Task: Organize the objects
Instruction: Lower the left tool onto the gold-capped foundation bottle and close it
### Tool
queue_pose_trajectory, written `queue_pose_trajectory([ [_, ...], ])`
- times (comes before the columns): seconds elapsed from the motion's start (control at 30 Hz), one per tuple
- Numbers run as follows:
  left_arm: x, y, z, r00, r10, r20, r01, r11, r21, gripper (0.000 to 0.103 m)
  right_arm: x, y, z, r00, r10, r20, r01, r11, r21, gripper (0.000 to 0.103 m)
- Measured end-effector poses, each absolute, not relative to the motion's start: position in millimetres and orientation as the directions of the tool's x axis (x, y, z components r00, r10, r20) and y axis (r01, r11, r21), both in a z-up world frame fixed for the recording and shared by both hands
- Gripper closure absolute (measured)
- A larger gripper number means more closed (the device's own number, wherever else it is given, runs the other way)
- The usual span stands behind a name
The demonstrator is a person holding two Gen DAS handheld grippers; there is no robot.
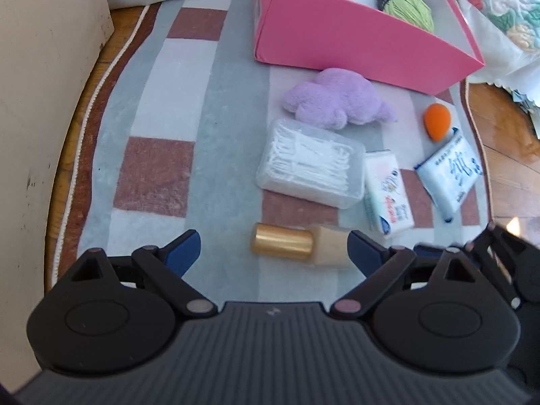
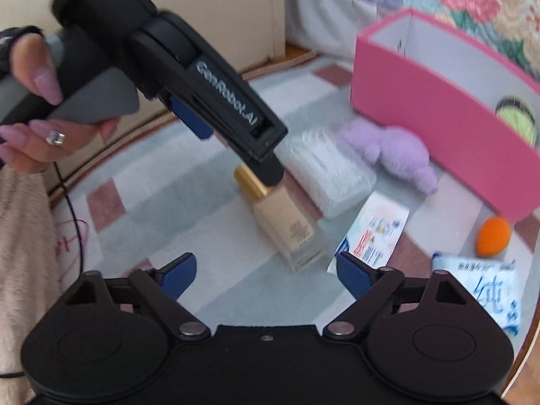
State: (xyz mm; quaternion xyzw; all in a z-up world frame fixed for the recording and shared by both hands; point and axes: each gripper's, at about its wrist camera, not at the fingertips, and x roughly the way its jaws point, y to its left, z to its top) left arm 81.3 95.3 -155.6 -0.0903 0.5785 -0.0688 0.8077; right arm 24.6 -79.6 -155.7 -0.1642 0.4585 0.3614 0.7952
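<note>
A: Progress so far? Yarn (image 1: 406, 5) already inside the pink box (image 1: 354, 42). Nothing else in there, as far as visible.

B: Left out on the rug (image 1: 209, 108): bottle (image 1: 298, 245) lying flat nearest the tongs, swab case (image 1: 312, 162) just beyond it, white packet (image 1: 388, 194) beside the case, blue packet (image 1: 449, 173) further right, plush (image 1: 337, 99) close against the box wall, orange sponge (image 1: 438, 121) near the rug's right border. Early going, judging by that.

A: Tongs?

B: Left tongs (image 1: 274, 248) spread wide, bottle between the tips, pads not pressing. Right tongs (image 2: 266, 271) also wide, gripping nothing, bottle's base just ahead.

A: Room to move?

B: Plenty of bare rug to the left, out to a pale cabinet (image 1: 47, 67). Tight on the right: packets crowded together, rug border close, wooden floor (image 1: 506, 155) past it. Both tools converging on one bottle; likely collision risk there. Box mouth open, clear from above.
</note>
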Motion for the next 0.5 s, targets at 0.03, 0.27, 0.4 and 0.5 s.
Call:
queue_pose_trajectory([
  [0.03, 81.2, 95.3, -159.8, 0.327, -0.216, -0.92, 0.0, 0.973, -0.229, 0.011, 25.6, -78.6, -159.4, 0.312, 0.42, -0.852, -0.716, 0.694, 0.08, 0.016],
  [0.27, 83.3, 94.8, -183.5, 0.319, -0.268, -0.909, -0.008, 0.958, -0.285, 0.013, 29.9, -70.9, -183.3, 0.292, 0.405, -0.866, -0.685, 0.72, 0.106, 0.029],
  [0.4, 83.1, 99.5, -186.9, 0.327, -0.344, -0.881, -0.022, 0.929, -0.371, 0.029, 31.3, -69.5, -192.4, 0.318, 0.384, -0.867, -0.647, 0.756, 0.098, 0.033],
  [0.5, 82.1, 95.1, -188.7, 0.352, -0.346, -0.869, -0.034, 0.924, -0.382, 0.031, 32.8, -74.3, -191.6, 0.343, 0.386, -0.857, -0.618, 0.78, 0.104, 0.038],
])
